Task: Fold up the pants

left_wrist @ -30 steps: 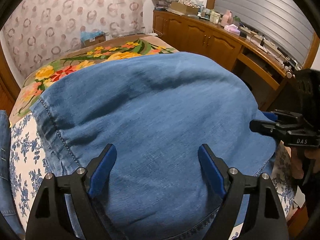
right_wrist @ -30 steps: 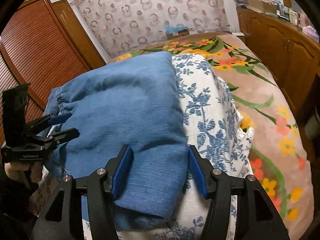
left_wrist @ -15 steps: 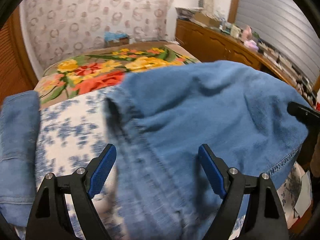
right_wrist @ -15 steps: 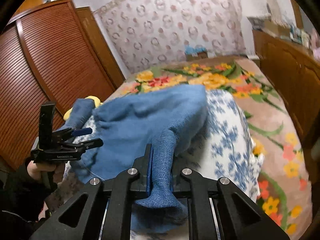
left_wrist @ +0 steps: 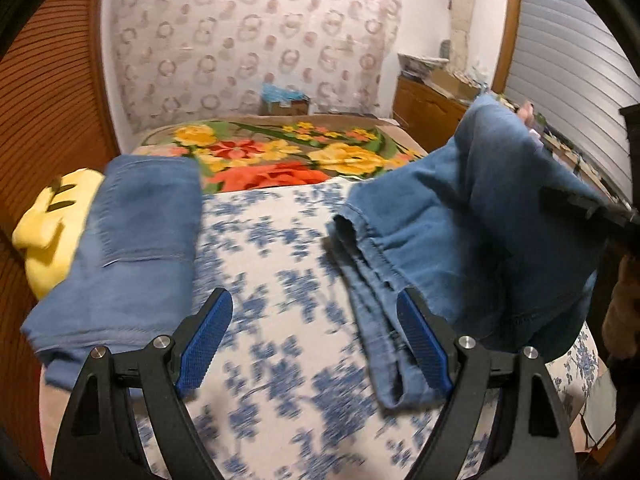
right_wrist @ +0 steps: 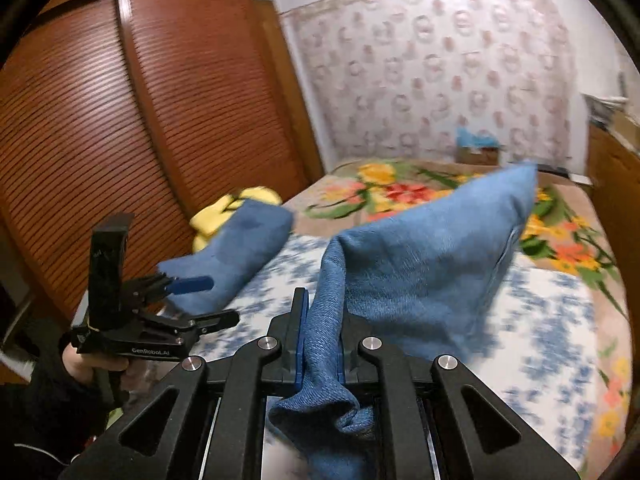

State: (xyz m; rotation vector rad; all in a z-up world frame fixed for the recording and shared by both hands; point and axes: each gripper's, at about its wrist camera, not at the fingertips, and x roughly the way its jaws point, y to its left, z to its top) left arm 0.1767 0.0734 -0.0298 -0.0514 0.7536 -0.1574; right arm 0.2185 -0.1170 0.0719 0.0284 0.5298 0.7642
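A: Right gripper [right_wrist: 320, 340]?
B: Clamped on a bunched fold of the blue pants [right_wrist: 424, 256], lifted above the blue-flowered sheet [right_wrist: 552, 320] towards the bed's right edge.
A: Left gripper [left_wrist: 316, 340]?
B: Fingers spread wide, gripping nothing, above the sheet.
A: Anything else?
B: A second folded blue garment [left_wrist: 136, 248] lies at the left edge beside a yellow plush [left_wrist: 52, 224].

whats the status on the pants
Right claw shut on pants, lifted off bed. Left claw open, empty. Folded jeans lie left, apart.

2 denim pants [left_wrist: 472, 216] [left_wrist: 132, 248], 1 yellow plush toy [left_wrist: 52, 224], 2 grippers [left_wrist: 312, 344] [right_wrist: 320, 344]
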